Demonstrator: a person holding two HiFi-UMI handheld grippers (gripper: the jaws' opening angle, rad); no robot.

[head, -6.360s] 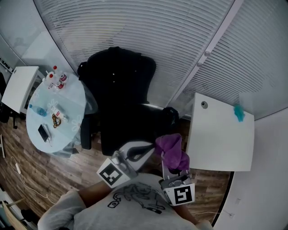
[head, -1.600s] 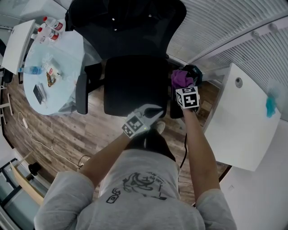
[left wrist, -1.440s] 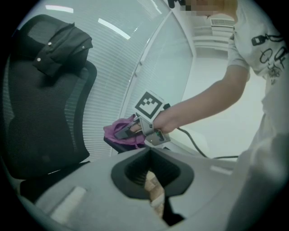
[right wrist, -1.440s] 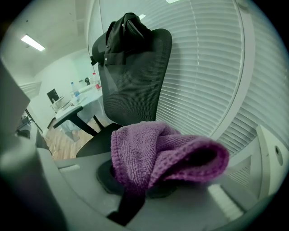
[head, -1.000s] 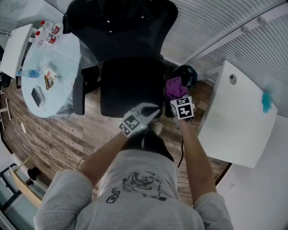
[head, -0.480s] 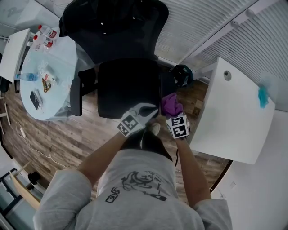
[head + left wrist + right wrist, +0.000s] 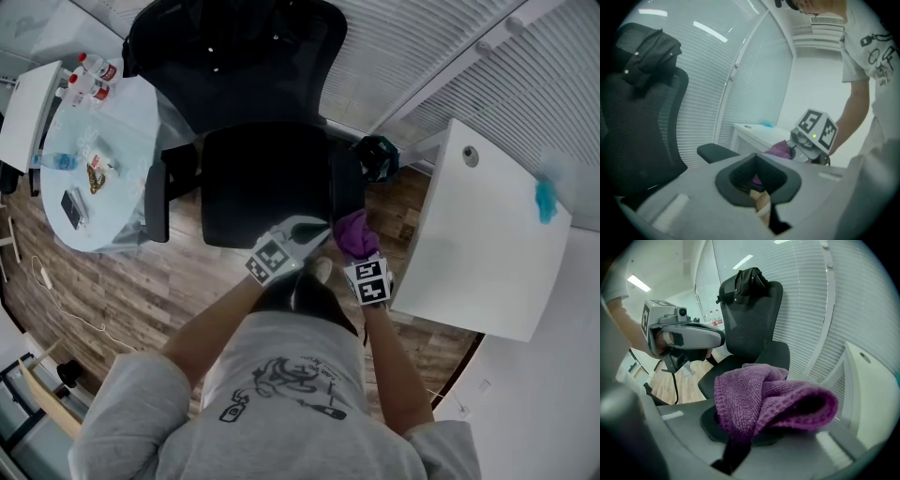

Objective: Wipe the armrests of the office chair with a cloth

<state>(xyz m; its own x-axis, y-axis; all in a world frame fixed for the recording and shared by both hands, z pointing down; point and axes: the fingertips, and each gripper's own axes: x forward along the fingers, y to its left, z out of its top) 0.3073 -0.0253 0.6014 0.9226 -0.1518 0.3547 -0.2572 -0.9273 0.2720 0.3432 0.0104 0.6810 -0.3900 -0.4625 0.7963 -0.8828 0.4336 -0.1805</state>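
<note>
Purple cloth [image 7: 354,232] bunched, at armrest [image 7: 344,183] front end, black office chair [image 7: 264,178]

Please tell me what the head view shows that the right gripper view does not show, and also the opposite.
Only the head view: the phone on the glass table and the person's printed shirt. Only the right gripper view: from close up, the right tongs shut on the purple cloth, with its weave clear. Both: the office chair, the cloth, the left tongs and the white desk.
</note>
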